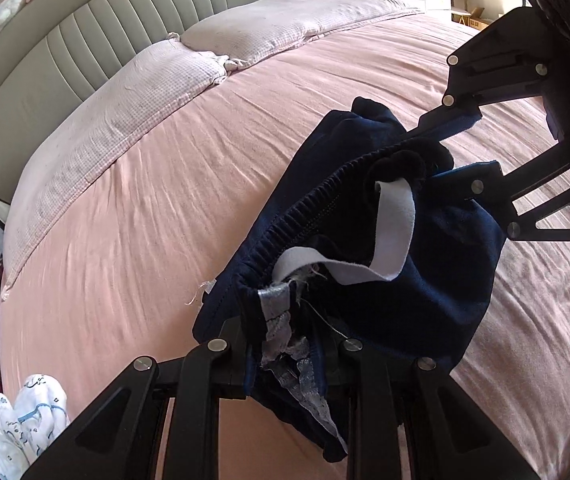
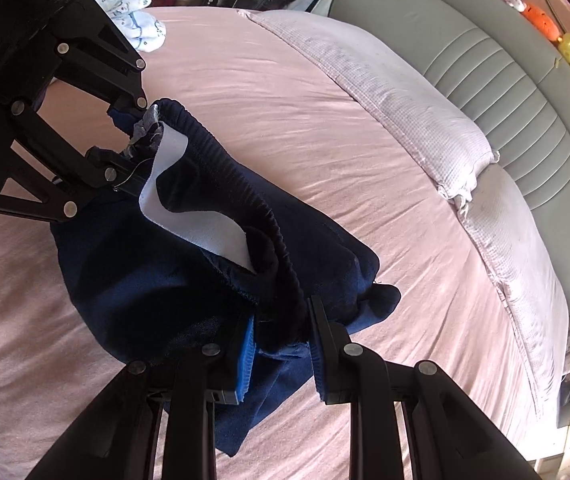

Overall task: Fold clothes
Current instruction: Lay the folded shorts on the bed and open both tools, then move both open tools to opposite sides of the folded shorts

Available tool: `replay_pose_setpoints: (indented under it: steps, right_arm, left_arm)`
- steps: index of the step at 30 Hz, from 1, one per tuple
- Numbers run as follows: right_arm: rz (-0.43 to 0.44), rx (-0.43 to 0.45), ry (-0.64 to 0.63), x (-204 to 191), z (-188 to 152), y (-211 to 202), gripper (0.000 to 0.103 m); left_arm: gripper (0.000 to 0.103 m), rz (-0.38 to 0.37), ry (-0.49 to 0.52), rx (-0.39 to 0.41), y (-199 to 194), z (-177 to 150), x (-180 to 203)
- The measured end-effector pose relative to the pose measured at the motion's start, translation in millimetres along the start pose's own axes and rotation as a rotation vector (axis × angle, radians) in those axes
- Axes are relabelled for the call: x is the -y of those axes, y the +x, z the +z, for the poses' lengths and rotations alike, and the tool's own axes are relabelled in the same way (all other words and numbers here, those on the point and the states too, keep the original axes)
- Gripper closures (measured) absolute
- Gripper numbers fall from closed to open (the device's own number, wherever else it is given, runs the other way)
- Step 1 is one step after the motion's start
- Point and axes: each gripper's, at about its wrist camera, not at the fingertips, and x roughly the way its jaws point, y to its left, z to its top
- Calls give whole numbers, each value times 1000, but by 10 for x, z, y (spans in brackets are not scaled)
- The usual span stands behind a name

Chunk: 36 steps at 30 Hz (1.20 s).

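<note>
A navy garment [image 1: 425, 280] with an elastic waistband, a white strip and grey lace trim hangs bunched above the pink bed sheet [image 1: 165, 200]. My left gripper [image 1: 285, 344] is shut on one end of the waistband at the lace. At the upper right of the left wrist view, my right gripper [image 1: 445, 152] pinches the other end. In the right wrist view the same garment [image 2: 145, 272] sags between the two. There my right gripper [image 2: 281, 344] clamps the waistband between its blue pads [image 2: 247, 360], and my left gripper [image 2: 133, 136] holds the far end at the upper left.
Two pale checked pillows [image 1: 125, 112] lie along a grey padded headboard [image 1: 65, 48]. A white patterned garment [image 1: 25, 420] lies crumpled at the bed's edge, also visible as a white patterned garment [image 2: 133, 12] behind the left gripper. Plush toys [image 2: 545, 20] sit on the headboard.
</note>
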Motion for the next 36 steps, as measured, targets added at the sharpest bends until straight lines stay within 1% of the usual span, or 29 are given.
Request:
replay_pose_setpoints:
  steps: [1, 4, 6, 7, 8, 9, 10, 11, 12, 13, 16, 19, 27, 30, 32, 35, 36]
  right_arm:
    - [6, -1, 11, 26, 4, 21, 81]
    - [29, -21, 60, 104, 18, 83, 81]
    - [35, -32, 106, 158, 18, 115, 80]
    - [37, -40, 118, 172, 16, 133, 77]
    - [36, -46, 130, 184, 13, 147, 75]
    - [28, -44, 135, 189, 7, 150, 71]
    - [24, -43, 144, 199, 2, 151, 67]
    - [34, -45, 166, 223, -4, 146, 65]
    - [42, -47, 189, 251, -9, 141, 62]
    - [40, -51, 213, 288, -15, 136, 57]
    - [33, -51, 275, 397, -41, 112, 44]
    - [22, -69, 334, 496, -82, 114, 41]
    - [77, -97, 472, 629, -282, 42, 38]
    - [178, -86, 569, 694, -384, -16, 38]
    - [260, -71, 639, 734, -447, -46, 37]
    - [380, -57, 741, 769, -552, -52, 34]
    - [413, -54, 772, 772, -592, -48, 30]
  left_arm:
    - [82, -9, -15, -8, 32, 16, -28]
    - [82, -69, -99, -39, 112, 44, -155]
    - [79, -95, -158, -55, 136, 52, -229]
    - [77, -99, -185, -64, 140, 53, -260]
    - [69, -102, -211, -73, 145, 54, -291]
    - [59, -96, -225, -82, 143, 50, -306]
    - [53, -77, -226, -90, 137, 48, -308]
    - [41, -48, -218, -100, 130, 49, -304]
    - [32, -27, -207, -106, 116, 47, -294]
    - [31, -9, -194, -110, 99, 45, -283]
    - [31, -9, -188, -115, 44, 12, -270]
    - [31, -1, -212, -124, 4, -61, -286]
    - [31, 7, -336, -137, -123, -246, -413]
    - [31, -4, -376, -140, -173, -308, -441]
    - [31, -16, -400, -134, -220, -349, -448]
    - [31, -62, -458, -116, -253, -398, -470]
    - [31, -86, -482, -106, -263, -417, -475]
